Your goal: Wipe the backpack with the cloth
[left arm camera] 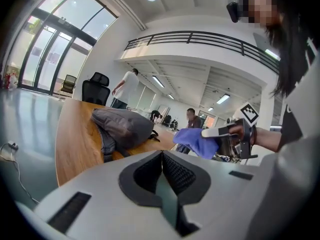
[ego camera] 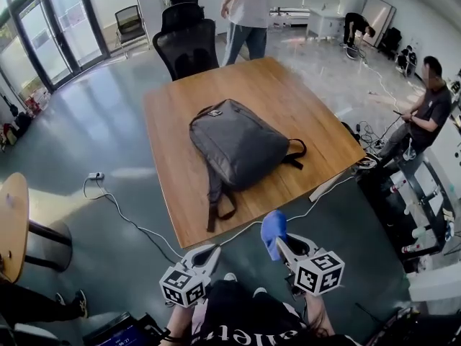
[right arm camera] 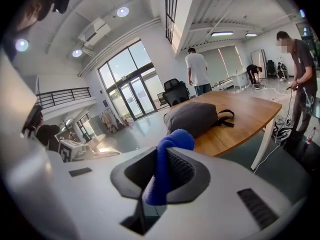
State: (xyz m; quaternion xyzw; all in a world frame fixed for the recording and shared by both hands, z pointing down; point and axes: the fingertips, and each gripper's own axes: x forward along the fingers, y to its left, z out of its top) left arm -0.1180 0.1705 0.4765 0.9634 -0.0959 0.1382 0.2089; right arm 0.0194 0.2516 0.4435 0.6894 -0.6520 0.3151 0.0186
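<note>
— Grey fabric backpack [ego camera: 238,146]?
— Lying flat near the middle of the brown wooden bench [ego camera: 288,85]. Top handle toward 11 o'clock, black straps trailing toward 3 and 7 o'clock.
— Touched by either gripper?
— No. Well apart from both.
— Soft blue cloth [ego camera: 271,231]?
— Clamped in the jaws of the right gripper [ego camera: 282,245]. Bunched up, poking out past the jaw tips. Held at 6 o'clock from the backpack, beyond the bench's near edge and above the glossy grey floor [ego camera: 108,121].
— And the left gripper [ego camera: 209,251]?
— Jaws pressed together, with nothing between them. Held near the right gripper but apart from it, at 7 o'clock from the backpack, just off the bench's near corner. No contact with the cloth.
— Anything else around the bench?
— Black mesh office chair [ego camera: 189,49] at the bench's 11 o'clock edge. Standing person [ego camera: 248,9] in a light shirt and jeans at 12 o'clock, just past the far edge. Second person [ego camera: 428,110] in a dark shirt out at 3 o'clock, well apart from the bench. Thin white cable [ego camera: 130,222] snaking over the floor at 8 o'clock.
</note>
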